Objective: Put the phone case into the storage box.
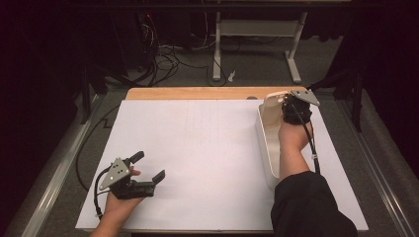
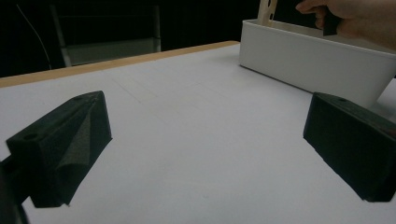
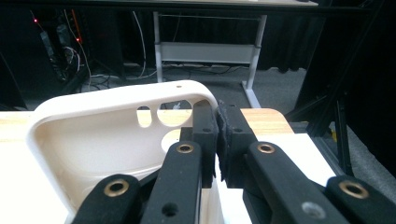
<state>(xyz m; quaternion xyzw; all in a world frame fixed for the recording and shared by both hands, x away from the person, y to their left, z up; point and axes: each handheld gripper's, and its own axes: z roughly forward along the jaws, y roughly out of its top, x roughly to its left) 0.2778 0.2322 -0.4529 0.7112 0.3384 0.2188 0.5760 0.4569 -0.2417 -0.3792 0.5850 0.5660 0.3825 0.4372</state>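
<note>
Right gripper (image 3: 217,140): jaws clamped on the far rim of the white bin (image 1: 267,143)
Left gripper (image 1: 148,170): jaws spread, holding nothing, near table (image 1: 197,148) edge
Bin: right side of table, upright
Risk: thin-rim pinch may slip; the bin could tip if lifted

Open tool (image 2: 201,154), white bin (image 2: 317,65) beyond

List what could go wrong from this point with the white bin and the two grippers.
1. The right gripper is shut on just the thin rim of the white bin, near one corner; if lifted, the long bin may swing or slip out.
2. The bin sits near the table's right edge and could slide off.
3. The left gripper lies open and apart, giving no support.
</note>
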